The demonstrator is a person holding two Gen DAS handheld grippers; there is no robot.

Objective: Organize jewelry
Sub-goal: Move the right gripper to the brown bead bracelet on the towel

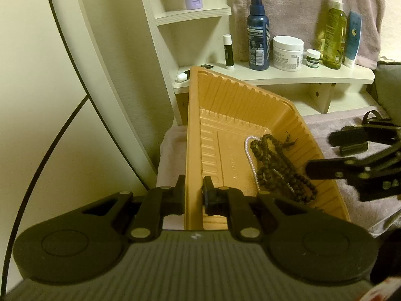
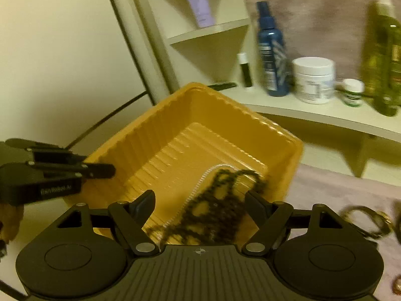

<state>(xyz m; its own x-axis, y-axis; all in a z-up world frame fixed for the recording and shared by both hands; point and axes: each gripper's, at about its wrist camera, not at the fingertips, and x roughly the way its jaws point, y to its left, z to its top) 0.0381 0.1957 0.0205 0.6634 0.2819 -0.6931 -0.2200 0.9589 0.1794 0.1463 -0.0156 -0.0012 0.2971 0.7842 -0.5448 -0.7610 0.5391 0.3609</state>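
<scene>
While the tray (image 1: 195, 135) is clamped at its rim by the left gripper (image 1: 194, 197), the bead necklaces (image 1: 278, 165) are seen inside it below the opened, empty right gripper (image 2: 200, 207); next, more jewelry beside the tray must be fetched.

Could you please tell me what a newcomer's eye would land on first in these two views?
The orange ribbed tray fills the middle, with dark bead necklaces and a white pearl strand piled in it. The left tool clamps the tray's near wall, while the right tool hangs open over the beads. Behind, a white shelf carries a blue spray bottle, a white cream jar and a yellow-green bottle.
</scene>
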